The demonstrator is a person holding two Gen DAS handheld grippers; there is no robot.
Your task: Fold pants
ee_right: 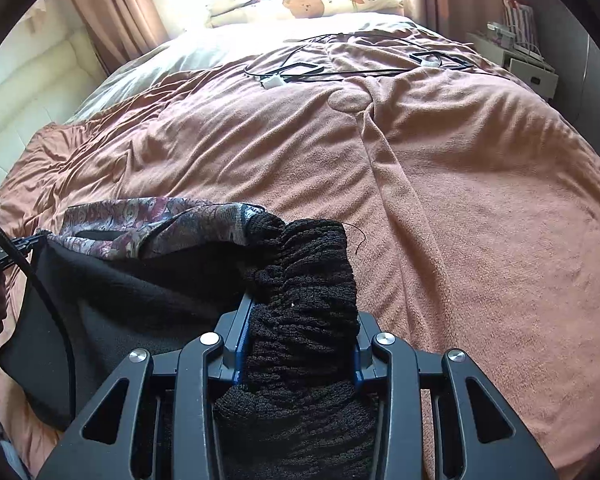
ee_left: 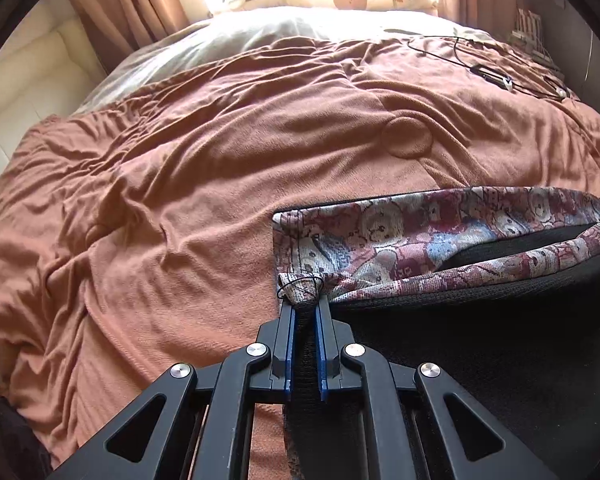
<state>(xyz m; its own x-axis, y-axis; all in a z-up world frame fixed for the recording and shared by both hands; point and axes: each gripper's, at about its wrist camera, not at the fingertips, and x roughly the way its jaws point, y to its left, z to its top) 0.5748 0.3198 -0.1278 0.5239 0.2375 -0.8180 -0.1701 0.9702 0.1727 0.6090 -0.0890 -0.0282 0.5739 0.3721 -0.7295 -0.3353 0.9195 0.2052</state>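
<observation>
Waistband corner of the pants [ee_left: 380, 248] sits pinched in the closed left tongs [ee_left: 305, 308], the patterned lining spread rightward over the brown blanket [ee_left: 180, 200] of the bed. Right wrist view: the right tongs [ee_right: 300, 320] clamp a thick bunch of black knit at the other corner. Grasping looks done; next judged move is lifting both corners together, taut, to lay a fold.

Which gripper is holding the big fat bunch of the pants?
The right gripper: its jaws clamp a thick black ribbed bunch of the pants. The left gripper pinches only a thin patterned corner.
</observation>
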